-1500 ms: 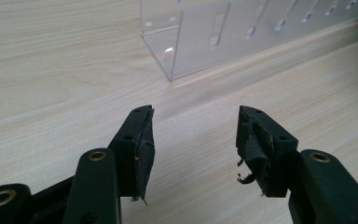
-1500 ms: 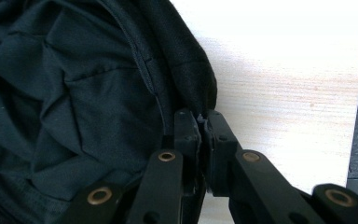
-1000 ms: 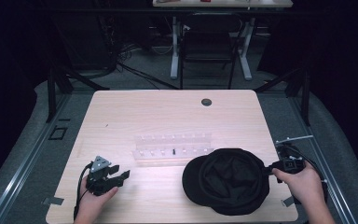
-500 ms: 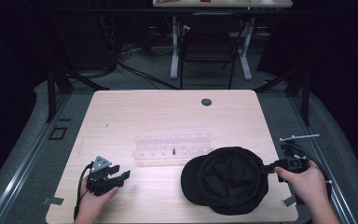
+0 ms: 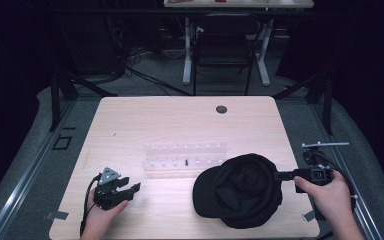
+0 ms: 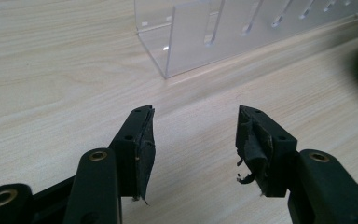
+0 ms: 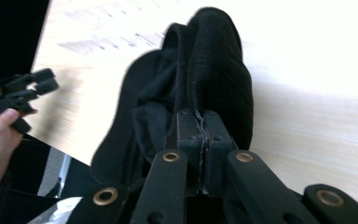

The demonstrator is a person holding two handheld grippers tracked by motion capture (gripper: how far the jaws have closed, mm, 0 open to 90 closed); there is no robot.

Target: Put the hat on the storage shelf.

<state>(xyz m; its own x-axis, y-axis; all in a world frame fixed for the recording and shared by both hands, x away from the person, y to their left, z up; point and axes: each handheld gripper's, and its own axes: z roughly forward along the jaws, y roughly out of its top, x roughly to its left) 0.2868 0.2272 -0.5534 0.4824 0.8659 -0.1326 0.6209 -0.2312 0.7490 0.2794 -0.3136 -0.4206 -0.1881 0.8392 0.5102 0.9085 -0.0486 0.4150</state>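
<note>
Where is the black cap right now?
In the high view the black cap lies at the table's near right, just in front of the clear rack, its edge pinched by the right gripper.

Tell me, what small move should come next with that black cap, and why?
Probably keep lifting the cap a little. The right gripper has its fingers shut on the cap's edge, most of it still lies on the table, and the left gripper waits open, apart.
</note>
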